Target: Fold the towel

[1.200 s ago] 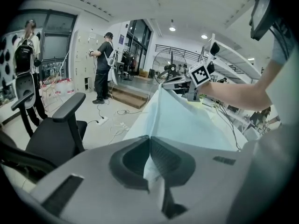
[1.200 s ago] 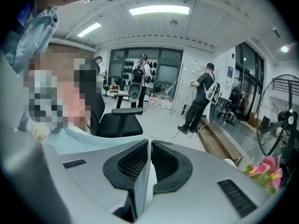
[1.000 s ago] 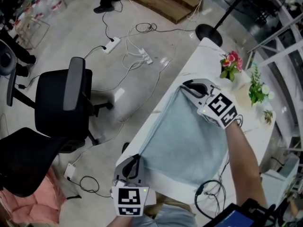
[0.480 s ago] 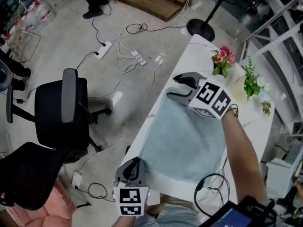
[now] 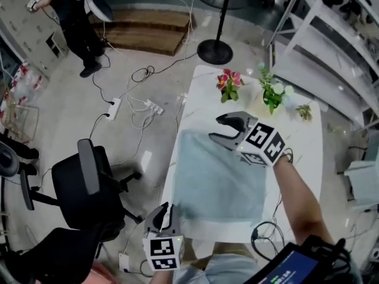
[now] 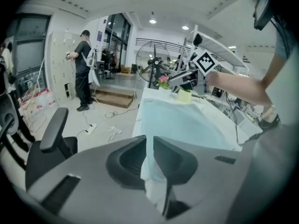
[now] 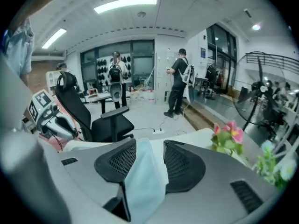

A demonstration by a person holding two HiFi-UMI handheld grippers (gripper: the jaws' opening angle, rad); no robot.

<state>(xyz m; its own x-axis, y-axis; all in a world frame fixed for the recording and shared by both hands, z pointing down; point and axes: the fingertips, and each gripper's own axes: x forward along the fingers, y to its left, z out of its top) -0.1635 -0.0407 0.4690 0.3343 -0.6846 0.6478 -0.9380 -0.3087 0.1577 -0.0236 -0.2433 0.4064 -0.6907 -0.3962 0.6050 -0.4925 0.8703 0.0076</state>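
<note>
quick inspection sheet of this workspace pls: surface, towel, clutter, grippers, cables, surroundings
surface: white table, towel spread over its left part
job's things: light blue towel, lying flat
clutter: pink flowers and green plant at the far edge
grippers: left gripper shut on the towel's near corner; right gripper raised over the far edge, jaws just opened, towel in the gap, not pinched
cables: black cable looped by the near edge; power strip and cords on the floor
surroundings: office chair left of the table, fan stand beyond, person standing far left
</note>
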